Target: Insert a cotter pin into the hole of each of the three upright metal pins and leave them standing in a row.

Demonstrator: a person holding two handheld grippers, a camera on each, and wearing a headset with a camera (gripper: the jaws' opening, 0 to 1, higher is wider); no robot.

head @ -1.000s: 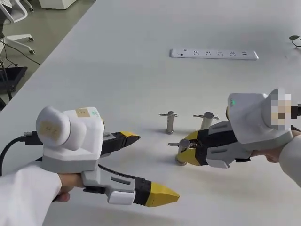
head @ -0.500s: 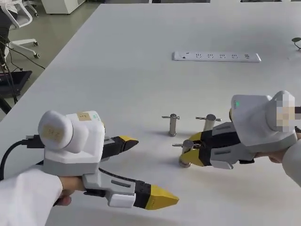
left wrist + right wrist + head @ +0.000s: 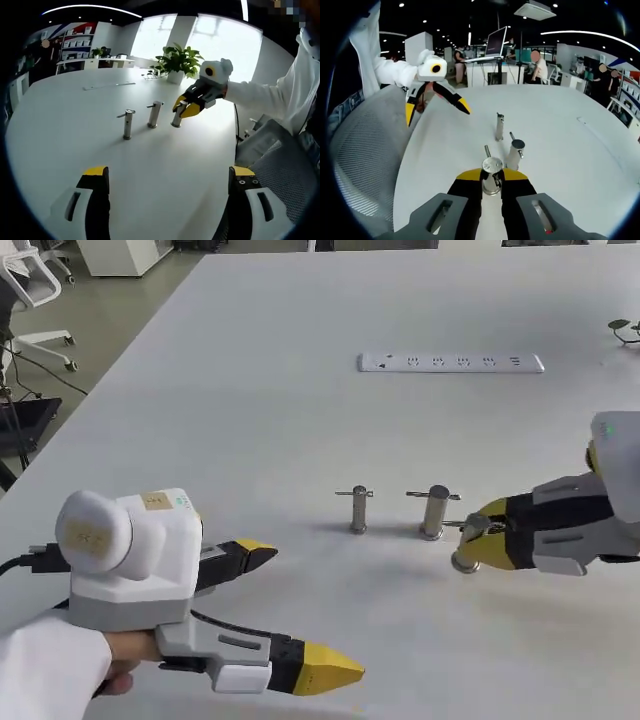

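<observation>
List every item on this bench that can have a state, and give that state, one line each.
Outer pin: upright, cotter pin through its hole.
Middle pin: upright, cotter pin through its hole.
Held pin: cotter pin in, slightly tilted, clamped between jaws.
Right gripper: shut on the held pin.
Left gripper: open, holding nothing.
Power strip: lying flat, sockets unused.

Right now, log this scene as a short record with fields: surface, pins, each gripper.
surface: white table, with a power strip at its far side
standing pins: first metal pin and second metal pin, upright, untouched, each with a cotter pin through its top
held pin: third metal pin, next to the second, cotter pin through it
right: right gripper shut on the third metal pin
left: left gripper open, holding nothing, away from the pins
</observation>
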